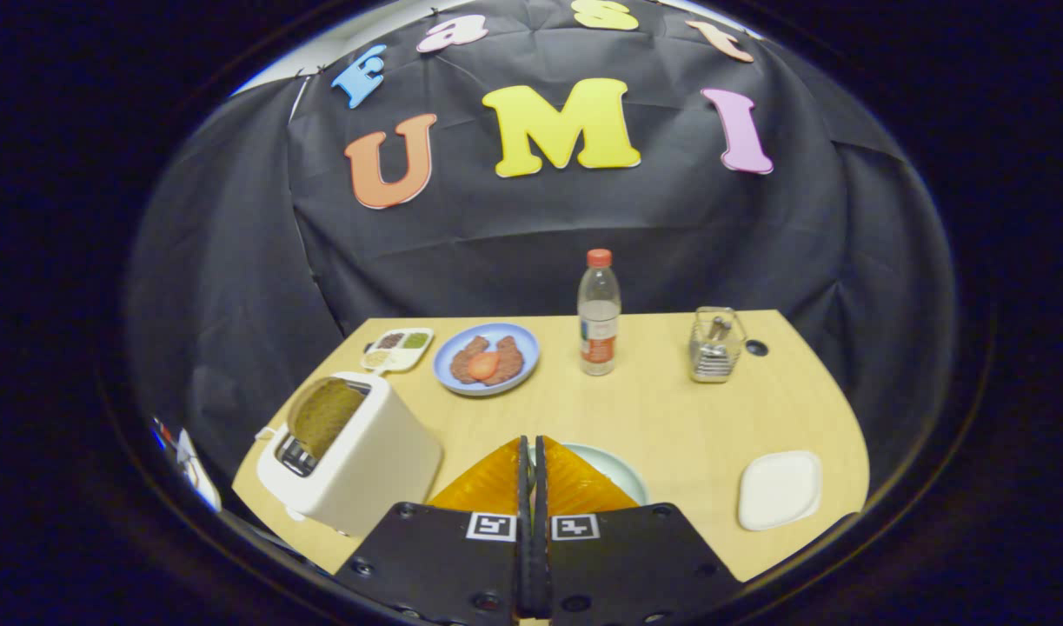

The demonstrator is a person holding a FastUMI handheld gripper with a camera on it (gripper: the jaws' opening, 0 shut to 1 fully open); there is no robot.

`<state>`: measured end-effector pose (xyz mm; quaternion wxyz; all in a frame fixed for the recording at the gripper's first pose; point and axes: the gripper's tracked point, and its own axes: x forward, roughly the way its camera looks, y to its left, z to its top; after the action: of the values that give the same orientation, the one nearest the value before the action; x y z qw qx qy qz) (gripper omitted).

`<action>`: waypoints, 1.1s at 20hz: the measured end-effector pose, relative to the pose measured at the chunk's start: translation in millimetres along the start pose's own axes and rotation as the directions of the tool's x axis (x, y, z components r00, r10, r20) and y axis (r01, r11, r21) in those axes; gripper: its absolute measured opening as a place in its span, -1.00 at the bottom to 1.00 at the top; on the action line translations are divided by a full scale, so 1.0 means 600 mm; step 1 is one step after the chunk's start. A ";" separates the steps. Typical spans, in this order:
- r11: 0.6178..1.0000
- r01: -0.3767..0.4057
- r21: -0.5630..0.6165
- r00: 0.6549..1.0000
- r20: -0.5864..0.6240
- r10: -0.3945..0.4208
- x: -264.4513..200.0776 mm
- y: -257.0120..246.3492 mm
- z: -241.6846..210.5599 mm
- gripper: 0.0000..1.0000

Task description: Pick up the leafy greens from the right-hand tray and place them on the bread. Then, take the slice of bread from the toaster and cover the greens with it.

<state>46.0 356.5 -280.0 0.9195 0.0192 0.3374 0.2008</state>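
My gripper (531, 448) is shut, its two fingers pressed flat together with nothing seen between them. Right behind the fingertips lies a pale green plate (622, 469); the fingers hide most of it and whatever lies on it. To the right, near the table's front edge, sits the white tray (779, 489), whose top looks bare. Left of the fingers stands a cream toaster (357, 456) with a brown slice of bread (322, 416) sticking up out of its slot.
Farther back on the wooden table (670, 409) are a blue plate (488, 358) with brown patties and a tomato slice, a small condiment tray (398, 348), a water bottle (598, 313) and a clear holder (715, 345). Black cloth walls stand behind.
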 end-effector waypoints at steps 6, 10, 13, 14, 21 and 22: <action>0.984 -0.021 0.177 0.998 -0.061 0.032 0.068 0.026 -0.046 -0.99; 0.988 0.057 0.145 0.997 -0.063 -0.049 0.084 -0.047 -0.064 -0.99; 0.985 0.102 0.139 0.992 -0.086 -0.090 0.092 -0.092 -0.081 -0.99; 0.984 0.117 0.133 0.990 -0.090 -0.106 0.096 -0.106 -0.085 -0.99; 0.983 0.180 0.040 0.982 -0.071 -0.177 0.076 -0.169 -0.075 -0.23; 0.983 0.182 0.023 0.982 -0.052 -0.181 0.067 -0.171 -0.063 -0.13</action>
<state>86.2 273.8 -351.4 0.9249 -0.0039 0.3635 0.1118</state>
